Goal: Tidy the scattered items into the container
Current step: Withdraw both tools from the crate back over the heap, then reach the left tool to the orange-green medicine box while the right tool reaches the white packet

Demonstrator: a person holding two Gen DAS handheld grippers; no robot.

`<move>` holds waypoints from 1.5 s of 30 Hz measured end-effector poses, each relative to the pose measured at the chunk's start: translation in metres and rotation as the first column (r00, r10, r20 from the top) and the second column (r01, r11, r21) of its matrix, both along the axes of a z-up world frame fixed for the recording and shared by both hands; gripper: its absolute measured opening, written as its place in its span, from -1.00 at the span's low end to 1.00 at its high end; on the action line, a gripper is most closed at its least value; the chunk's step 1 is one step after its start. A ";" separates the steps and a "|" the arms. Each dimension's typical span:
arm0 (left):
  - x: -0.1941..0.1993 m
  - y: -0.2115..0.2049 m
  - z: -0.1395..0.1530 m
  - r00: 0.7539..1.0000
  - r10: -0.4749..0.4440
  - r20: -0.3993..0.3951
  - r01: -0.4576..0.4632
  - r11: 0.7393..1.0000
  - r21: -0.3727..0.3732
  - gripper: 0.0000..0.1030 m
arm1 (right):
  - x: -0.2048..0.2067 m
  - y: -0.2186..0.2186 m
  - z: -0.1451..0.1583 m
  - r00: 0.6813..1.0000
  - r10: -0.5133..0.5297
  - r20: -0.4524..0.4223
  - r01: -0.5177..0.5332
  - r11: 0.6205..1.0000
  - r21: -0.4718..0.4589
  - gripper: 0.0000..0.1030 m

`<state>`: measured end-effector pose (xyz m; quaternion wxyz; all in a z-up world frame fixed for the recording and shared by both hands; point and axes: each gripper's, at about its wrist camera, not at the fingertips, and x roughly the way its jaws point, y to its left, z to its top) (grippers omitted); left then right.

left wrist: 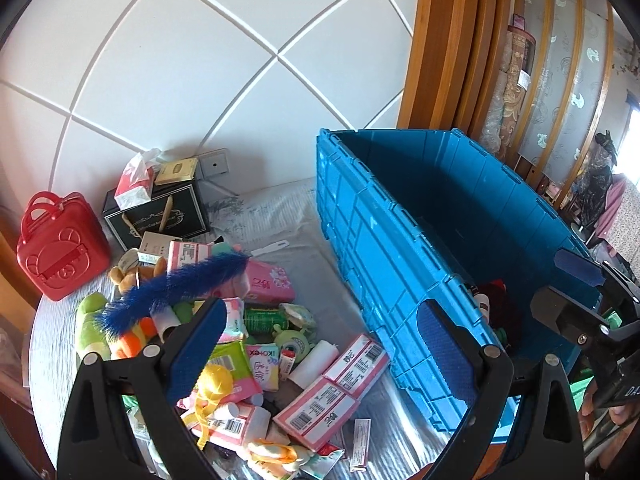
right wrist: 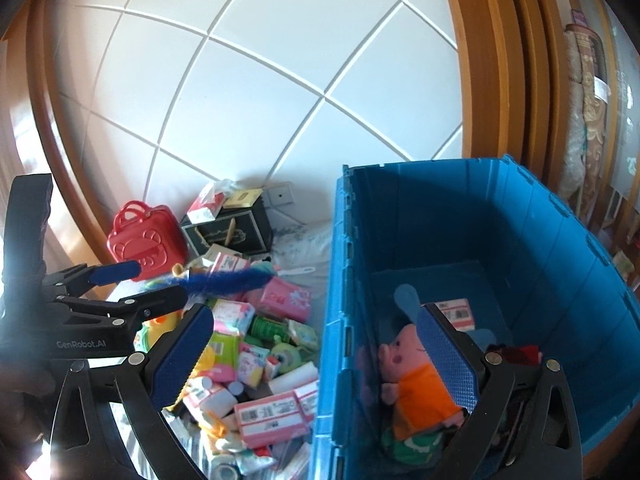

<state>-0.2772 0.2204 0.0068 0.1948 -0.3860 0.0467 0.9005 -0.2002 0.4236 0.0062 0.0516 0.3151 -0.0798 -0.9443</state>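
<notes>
My left fingers (left wrist: 320,340) spread wide, holding nothing, above the pile | my right fingers (right wrist: 316,344) spread too, empty, over the blue bin (right wrist: 560,280) rim | next I think: go low, pinch the pink box (left wrist: 320,412), lift it clear of the wall | pig toy (right wrist: 416,392) already inside

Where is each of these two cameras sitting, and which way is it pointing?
Left wrist view: sits on the left hand-held gripper, looking down at the item pile beside the blue crate; its open fingers show, and the right hand-held gripper at the right edge.
Right wrist view: sits on the right hand-held gripper, looking over the crate's left wall and into it at a pink plush; the left hand-held gripper shows at left.
Shared: crate, red case, blue fuzzy stick.
</notes>
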 end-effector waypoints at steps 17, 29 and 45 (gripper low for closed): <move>0.020 -0.188 -0.069 0.966 0.237 0.100 -0.234 0.972 -0.035 0.86 | -0.009 -0.135 -0.051 0.980 0.158 0.120 -0.161 0.987 0.017 0.99; 0.046 -0.302 -0.154 0.893 0.387 0.230 -0.368 0.922 -0.121 0.81 | -0.012 -0.237 -0.109 0.924 0.301 0.235 -0.314 0.949 0.020 0.99; 0.059 -0.402 -0.291 0.711 0.547 0.442 -0.520 0.832 -0.192 0.80 | -0.004 -0.361 -0.222 0.785 0.471 0.401 -0.530 0.847 0.042 0.99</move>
